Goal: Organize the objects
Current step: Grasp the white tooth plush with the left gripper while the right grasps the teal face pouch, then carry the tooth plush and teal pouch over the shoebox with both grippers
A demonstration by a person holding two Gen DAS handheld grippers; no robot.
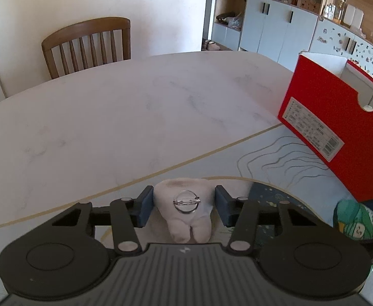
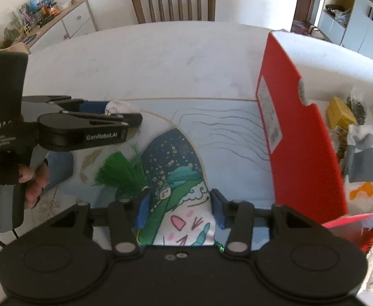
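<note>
My left gripper point(image 1: 183, 205) is shut on a white plush tooth point(image 1: 186, 211) with a metal pin on its back, held above the table; it also shows in the right wrist view point(image 2: 115, 113) at the left. My right gripper point(image 2: 180, 210) is shut on a flat painted pouch point(image 2: 183, 214) with a green-haired face and a green tassel point(image 2: 120, 172); it shows in the left wrist view point(image 1: 356, 223) too. An open red box point(image 2: 303, 153) stands to the right, holding several packets and a yellow box point(image 2: 340, 113).
A white marble table point(image 1: 122, 117) carries a pale blue illustrated mat point(image 2: 212, 132) under the grippers. A wooden chair point(image 1: 86, 46) stands at the far side. Cabinets and shelves point(image 1: 283, 28) line the back right; a sideboard with toys point(image 2: 46, 17) is at the left.
</note>
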